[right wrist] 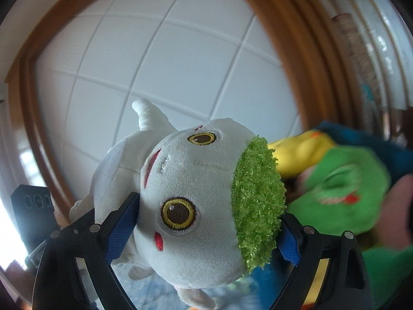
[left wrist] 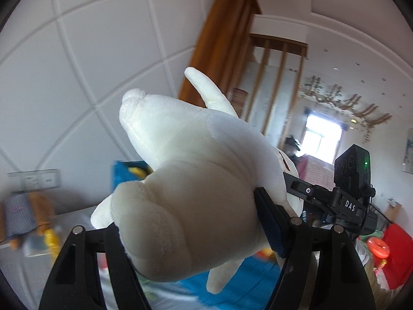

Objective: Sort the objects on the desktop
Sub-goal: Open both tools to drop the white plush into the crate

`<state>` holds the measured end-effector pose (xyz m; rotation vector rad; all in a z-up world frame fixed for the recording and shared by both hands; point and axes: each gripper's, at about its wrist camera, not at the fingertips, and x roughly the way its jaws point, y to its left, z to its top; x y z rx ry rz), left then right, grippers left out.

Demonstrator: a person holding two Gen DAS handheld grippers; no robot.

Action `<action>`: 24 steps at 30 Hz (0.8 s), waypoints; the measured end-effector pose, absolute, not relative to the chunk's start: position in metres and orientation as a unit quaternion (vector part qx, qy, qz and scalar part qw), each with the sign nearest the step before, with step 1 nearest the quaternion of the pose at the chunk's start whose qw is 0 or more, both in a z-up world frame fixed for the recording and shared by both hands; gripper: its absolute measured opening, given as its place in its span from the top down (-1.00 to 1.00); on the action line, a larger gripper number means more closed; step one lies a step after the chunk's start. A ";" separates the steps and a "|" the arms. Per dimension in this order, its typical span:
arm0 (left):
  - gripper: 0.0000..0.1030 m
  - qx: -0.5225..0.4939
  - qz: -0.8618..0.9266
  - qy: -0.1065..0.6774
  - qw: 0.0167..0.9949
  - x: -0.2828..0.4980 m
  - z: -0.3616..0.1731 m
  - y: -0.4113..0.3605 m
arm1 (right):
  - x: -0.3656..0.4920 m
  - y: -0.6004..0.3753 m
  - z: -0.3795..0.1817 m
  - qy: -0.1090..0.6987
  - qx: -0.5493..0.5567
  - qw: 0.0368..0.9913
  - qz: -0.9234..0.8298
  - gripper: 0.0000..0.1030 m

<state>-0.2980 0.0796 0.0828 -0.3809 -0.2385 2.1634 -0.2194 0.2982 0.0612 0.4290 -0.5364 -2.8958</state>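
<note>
A white plush toy with green curly hair is held up in the air by both grippers. My left gripper is shut on its body, seen from behind. My right gripper is shut on its head, whose embroidered eyes and red mouth face the camera. The right gripper's body shows at the right of the left wrist view, the left gripper's at the left of the right wrist view.
A blue bin stands low behind the plush. Green and yellow soft toys lie in a blue container at the right. A white panelled wall and a wooden frame are behind.
</note>
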 end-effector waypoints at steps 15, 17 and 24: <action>-0.52 -0.312 0.822 -0.079 0.470 -0.348 0.019 0.244 | -0.230 0.480 0.001 -0.250 0.238 0.009 -0.939 -0.84; -0.76 -0.318 0.829 -0.068 0.455 -0.343 0.015 0.243 | -0.232 0.487 -0.015 -0.264 0.262 -0.001 -0.928 -0.93; -1.00 -0.264 0.884 -0.010 0.386 -0.289 0.034 0.216 | -0.196 0.472 0.004 -0.228 0.247 -0.055 -0.940 -0.99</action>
